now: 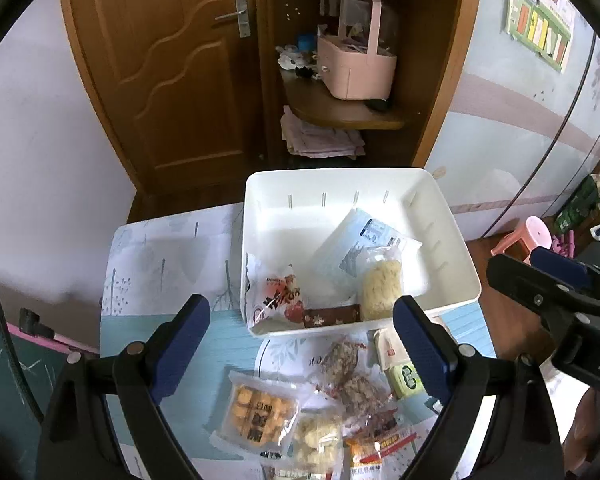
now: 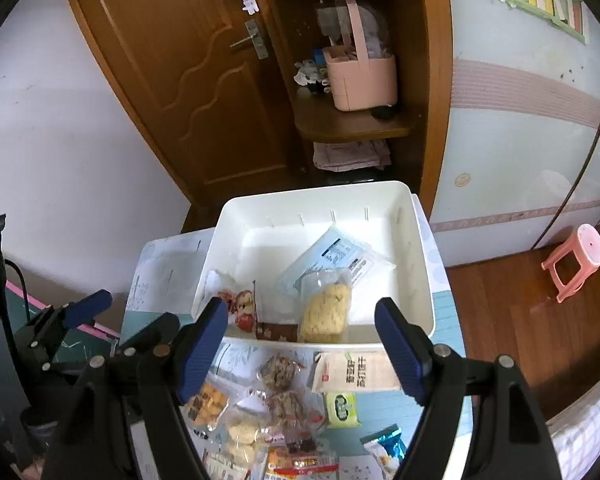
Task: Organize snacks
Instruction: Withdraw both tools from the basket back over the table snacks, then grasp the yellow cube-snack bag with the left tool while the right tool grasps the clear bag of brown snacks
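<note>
1. Hovering with jaws spread wide and nothing between the pads: left gripper (image 1: 302, 342), above the loose snacks on the table (image 1: 172, 276).
2. Held likewise agape and empty: right gripper (image 2: 302, 342), above the near rim of the white bin (image 2: 422, 276); seen at the right edge of the left wrist view (image 1: 548, 300).
3. Lying inside the bin: yellow noodle-like pack (image 2: 326, 312), partly over a pale blue flat packet (image 2: 332, 258); red-printed packet (image 1: 278, 298) and small brown bar (image 1: 332, 315) against the near wall.
4. Scattered on the table just before the bin: orange cube-snack bag (image 1: 256, 410), pale puffed-snack bag (image 1: 316, 438), two brown clustered cakes in clear wrap (image 1: 354, 376), beige carton (image 2: 356, 372), green sachet (image 2: 342, 410), blue-and-white bag (image 2: 388, 448) at the near edge.
5. Standing beyond the table: wooden door (image 1: 180, 80), shelf with pink basket (image 1: 356, 68), pink stool (image 2: 578, 262) on the floor.
</note>
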`<state>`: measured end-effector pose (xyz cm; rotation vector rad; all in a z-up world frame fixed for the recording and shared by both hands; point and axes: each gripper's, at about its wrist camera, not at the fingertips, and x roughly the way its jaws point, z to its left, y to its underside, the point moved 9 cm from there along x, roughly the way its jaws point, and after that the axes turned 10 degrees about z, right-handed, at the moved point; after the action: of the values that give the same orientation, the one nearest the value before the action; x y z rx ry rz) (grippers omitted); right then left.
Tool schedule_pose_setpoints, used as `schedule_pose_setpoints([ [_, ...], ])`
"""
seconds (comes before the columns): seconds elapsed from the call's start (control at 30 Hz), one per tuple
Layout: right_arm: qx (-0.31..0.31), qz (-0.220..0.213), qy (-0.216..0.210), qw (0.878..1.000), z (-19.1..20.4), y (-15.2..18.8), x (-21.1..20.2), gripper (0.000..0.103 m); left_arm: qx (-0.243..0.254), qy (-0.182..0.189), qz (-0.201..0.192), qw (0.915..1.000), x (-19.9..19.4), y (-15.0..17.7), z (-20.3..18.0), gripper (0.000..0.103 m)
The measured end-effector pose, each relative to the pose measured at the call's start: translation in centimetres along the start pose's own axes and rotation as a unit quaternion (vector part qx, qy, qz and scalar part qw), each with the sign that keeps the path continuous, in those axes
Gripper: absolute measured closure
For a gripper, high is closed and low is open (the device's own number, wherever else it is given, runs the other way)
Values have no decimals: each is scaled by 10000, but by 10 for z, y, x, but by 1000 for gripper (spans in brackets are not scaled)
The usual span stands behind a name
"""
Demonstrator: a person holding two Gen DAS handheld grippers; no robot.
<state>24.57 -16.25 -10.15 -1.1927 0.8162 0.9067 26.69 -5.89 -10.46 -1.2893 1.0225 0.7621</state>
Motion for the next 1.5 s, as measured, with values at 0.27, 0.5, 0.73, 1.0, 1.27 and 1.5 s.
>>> schedule_pose_setpoints([
  [0.27, -151, -61, -102, 9998, 1, 24, -23, 27, -101, -63, 18, 9999, -20, 27, 15, 11],
  [0.5, -389, -42, -64, 9992, 4, 51, -40, 27, -229, -132, 46, 9996, -37, 55, 35, 11],
  [0.73, -508, 3, -114, 9986, 9, 79, -40, 27, -274, -124, 122, 9995, -38, 79, 45, 11],
  [1.0, -782, 262, -136, 9965, 18, 111, -11, 27, -52, -246, 402, 9989, -6, 113, 46, 11],
  [1.27, -758, 930, -167, 9926, 19, 140, 48, 27, -30, -194, 1183, 9928, 72, 149, 50, 11],
  [1.5, -796, 1428, -15, 9866, 20, 156, 106, 27, -259, -8, 1895, 9815, 137, 168, 59, 11],
])
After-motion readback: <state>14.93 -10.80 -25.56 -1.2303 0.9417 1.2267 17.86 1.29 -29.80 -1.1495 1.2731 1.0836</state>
